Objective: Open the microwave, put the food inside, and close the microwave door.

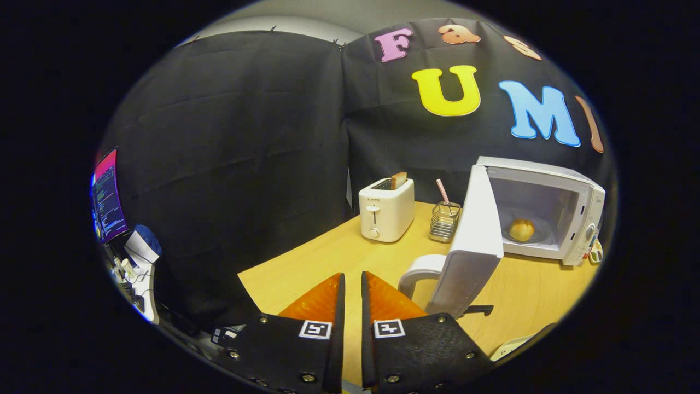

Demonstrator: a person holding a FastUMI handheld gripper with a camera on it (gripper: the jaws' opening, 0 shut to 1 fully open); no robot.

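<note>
- Gripper point(350, 284) nearly closed, narrow slit between fingers, nothing held.
- Food point(521, 229), round bun-like piece, already inside microwave point(547, 213) on the turntable.
- Microwave door point(474, 241) swung wide open, standing edge-on, hinged on the near-left side of the cavity.
- Door lies ahead and to the right of the fingers, closer than the oven body; outer face turned toward the gripper side.
- Likely remaining step: pushing door's outer face rightward to swing it shut.
- Toaster point(385, 210) and wire holder point(444, 220) beyond, clear of the door's arc by the look of it.
</note>
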